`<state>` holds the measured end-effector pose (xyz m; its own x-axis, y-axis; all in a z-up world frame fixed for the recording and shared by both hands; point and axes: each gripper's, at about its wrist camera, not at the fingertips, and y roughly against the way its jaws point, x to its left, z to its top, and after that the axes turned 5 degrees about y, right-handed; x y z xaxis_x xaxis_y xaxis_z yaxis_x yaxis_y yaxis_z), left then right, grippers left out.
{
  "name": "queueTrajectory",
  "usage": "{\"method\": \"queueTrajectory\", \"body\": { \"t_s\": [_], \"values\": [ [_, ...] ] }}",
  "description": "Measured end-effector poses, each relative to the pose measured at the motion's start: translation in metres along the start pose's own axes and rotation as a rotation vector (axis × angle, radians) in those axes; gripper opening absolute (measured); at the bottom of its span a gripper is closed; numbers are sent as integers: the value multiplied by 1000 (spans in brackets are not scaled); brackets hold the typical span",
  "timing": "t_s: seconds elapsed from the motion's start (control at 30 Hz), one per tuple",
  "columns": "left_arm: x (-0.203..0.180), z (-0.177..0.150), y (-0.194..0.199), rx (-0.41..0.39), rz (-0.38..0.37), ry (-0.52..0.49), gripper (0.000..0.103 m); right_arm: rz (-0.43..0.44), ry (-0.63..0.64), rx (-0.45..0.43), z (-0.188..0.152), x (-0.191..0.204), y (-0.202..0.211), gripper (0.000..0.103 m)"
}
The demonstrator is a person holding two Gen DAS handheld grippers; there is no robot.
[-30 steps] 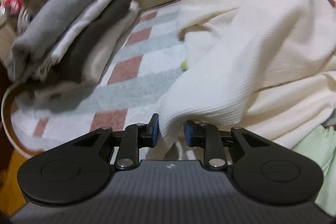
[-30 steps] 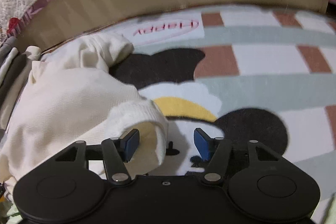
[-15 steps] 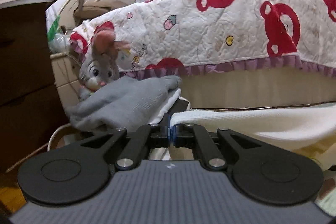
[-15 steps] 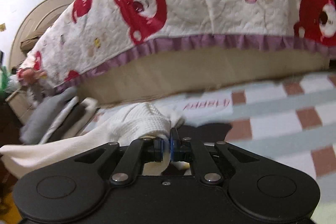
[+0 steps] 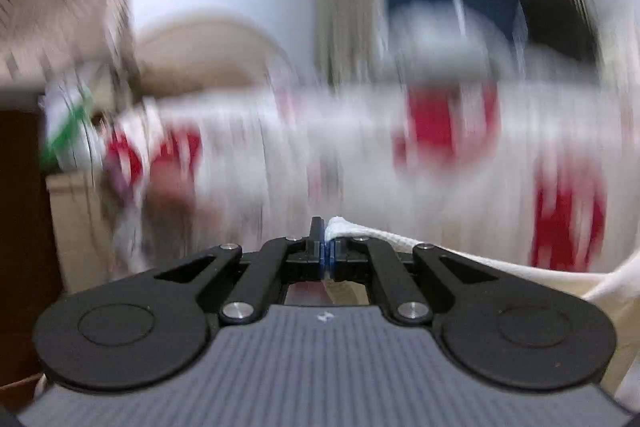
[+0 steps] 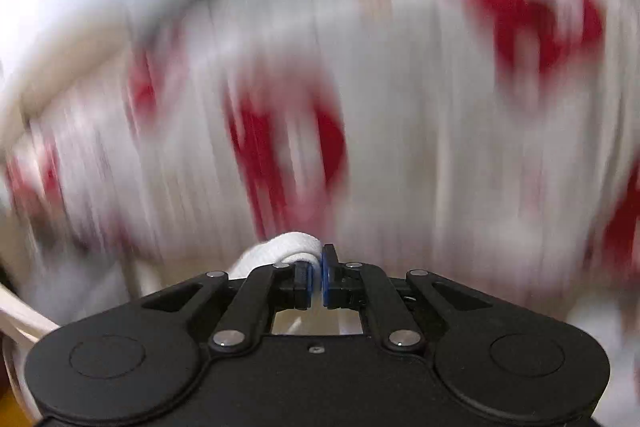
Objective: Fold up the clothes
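Cream knit garment (image 5: 372, 233): raised before the red-bear bedspread (image 6: 400, 107), one edge clamped in the left hand-held gripper (image 5: 325, 251), a bunched cuff clamped in the right hand-held gripper (image 6: 316, 277); risk, thin pinches may slip loose under a brisk shake.

left gripper (image 5: 325, 254): black linkage, blue fingers (image 5: 320, 247), silver screws | right gripper (image 6: 316, 281): same

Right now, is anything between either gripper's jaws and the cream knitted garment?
Nothing visible. The left gripper and the right gripper each have their jaws shut directly on the cream knitted garment; the surroundings are too blurred to judge.
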<state>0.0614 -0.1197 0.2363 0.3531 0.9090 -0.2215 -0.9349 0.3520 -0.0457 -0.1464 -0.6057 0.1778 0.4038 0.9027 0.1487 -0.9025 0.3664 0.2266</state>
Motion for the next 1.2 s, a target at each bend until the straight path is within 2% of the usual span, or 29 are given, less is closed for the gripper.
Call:
{"method": "queueTrajectory", "body": {
  "t_s": [0.07,0.1,0.17,0.2,0.23,0.3,0.4,0.5,0.57,0.63,0.7,0.83,0.97,1.1,1.2],
  "values": [
    [0,47,31,-127,-31,48,2,-17,44,-174,53,12,53,6],
    [2,56,47,-164,-45,64,2,-27,69,-242,63,16,78,6],
    [9,62,77,-206,-70,92,2,-48,119,-359,66,24,123,6],
    [15,53,87,-178,-71,97,2,-55,136,-366,57,25,135,6],
    [21,41,96,-141,-71,101,2,-60,149,-339,41,24,139,7],
    [36,-6,98,-19,-33,95,2,-60,162,-261,4,19,141,7],
    [61,-91,96,162,68,37,2,7,63,43,-92,0,102,8],
    [93,-180,90,358,158,-6,2,11,17,308,-199,-9,62,7],
    [114,-227,86,500,180,16,2,-15,24,411,-253,-10,41,6],
    [116,-255,90,566,203,-40,2,-24,2,483,-282,-11,24,5],
    [116,-266,90,591,195,-77,2,-34,7,526,-297,-14,16,5],
    [121,-257,85,594,171,-50,2,-42,61,527,-301,-8,8,5],
    [113,-222,90,562,125,-27,2,-6,59,477,-272,-6,23,6],
    [106,-186,108,516,73,2,2,57,9,390,-236,-4,55,6],
    [110,-158,131,488,81,57,2,79,58,291,-210,9,89,6]
  ]
}}
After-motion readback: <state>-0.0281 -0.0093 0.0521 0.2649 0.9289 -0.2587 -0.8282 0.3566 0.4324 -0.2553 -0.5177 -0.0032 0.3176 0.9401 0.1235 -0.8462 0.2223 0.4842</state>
